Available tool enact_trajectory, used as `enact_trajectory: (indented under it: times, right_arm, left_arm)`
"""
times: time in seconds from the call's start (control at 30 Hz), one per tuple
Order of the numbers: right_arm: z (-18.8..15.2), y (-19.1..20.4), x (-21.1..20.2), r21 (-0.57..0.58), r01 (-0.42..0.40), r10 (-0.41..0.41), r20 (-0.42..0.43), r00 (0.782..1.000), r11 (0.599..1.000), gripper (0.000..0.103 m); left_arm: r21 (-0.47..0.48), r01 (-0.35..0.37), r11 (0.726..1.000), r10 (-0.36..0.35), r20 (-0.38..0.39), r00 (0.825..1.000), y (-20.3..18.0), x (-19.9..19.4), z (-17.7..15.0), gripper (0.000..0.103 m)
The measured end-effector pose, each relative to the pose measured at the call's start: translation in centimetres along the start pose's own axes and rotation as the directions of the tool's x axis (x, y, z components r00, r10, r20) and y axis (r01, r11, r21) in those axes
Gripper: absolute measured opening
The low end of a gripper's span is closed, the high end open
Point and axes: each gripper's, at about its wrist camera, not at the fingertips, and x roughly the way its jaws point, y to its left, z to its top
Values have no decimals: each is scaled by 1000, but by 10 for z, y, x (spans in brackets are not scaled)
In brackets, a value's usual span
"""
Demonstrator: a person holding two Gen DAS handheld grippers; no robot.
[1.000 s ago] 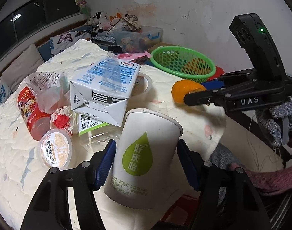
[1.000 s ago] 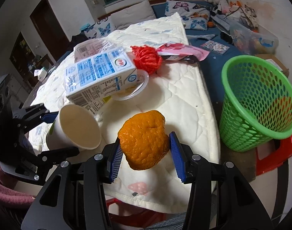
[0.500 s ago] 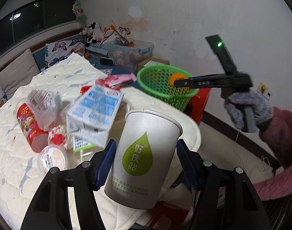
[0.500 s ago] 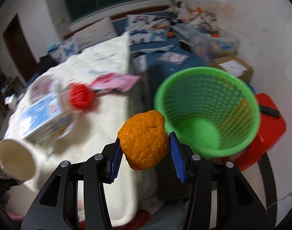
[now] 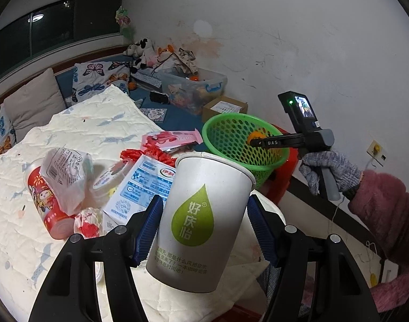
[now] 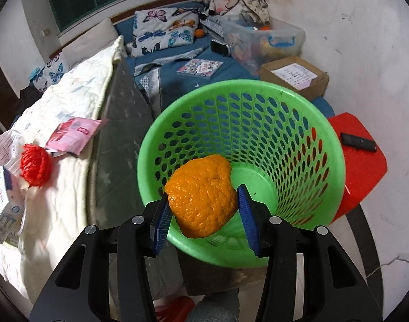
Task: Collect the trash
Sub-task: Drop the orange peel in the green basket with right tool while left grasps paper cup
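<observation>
Right tool (image 6: 203, 212) pinching bumpy orange peel (image 6: 201, 196) over green basket (image 6: 335, 161); left tool (image 5: 201, 225) clamping white paper cup (image 5: 201, 222).

The paper cup (image 5: 201, 225) hides part of the milk carton (image 5: 140, 187). Another carton (image 6: 2, 204) is cut off by the right wrist view's left edge. The orange peel (image 6: 201, 196) covers part of the green basket (image 6: 335, 161) floor.

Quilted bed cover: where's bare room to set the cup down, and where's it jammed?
Bare: the quilt stretch behind the pile, up to the pillows, and the near-left patch beside the red can. Crowded: the cluster of can, clear bag, milk carton, red mesh and pink wrapper near the edge facing the green basket.
</observation>
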Motion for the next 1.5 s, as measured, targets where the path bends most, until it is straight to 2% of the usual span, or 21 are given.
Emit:
enact_trajectory:
  times: [0.2, 0.37, 0.67, 0.93, 1.07, 1.5]
  right_arm:
    - [5, -2, 15, 19, 8, -7, -18, 1000, 1000, 56]
    - [6, -8, 5, 30, 1, -1, 9, 1000, 1000, 65]
    - [0, -16, -26, 17, -4, 3, 59, 998, 1000, 65]
    - [-16, -28, -53, 9, -4, 3, 95, 996, 1000, 67]
    - [-23, -35, -63, 9, 2, -3, 110, 994, 1000, 69]
    - [-46, -58, -68, 33, 7, -10, 104, 995, 999, 70]
  left_arm:
    - [-15, -20, 1000, 20, -3, 1000, -1, 3, 11, 63]
    - [-17, -17, 1000, 17, 9, 1000, -7, 12, 29, 63]
    - [-35, 4, 999, -3, 27, 1000, -35, 61, 83, 63]
    - [-48, 33, 998, -35, -48, 998, -64, 126, 117, 64]
    - [-37, 20, 999, -24, -89, 996, -78, 157, 131, 64]
    - [-51, 25, 998, -34, -172, 985, -98, 232, 141, 64]
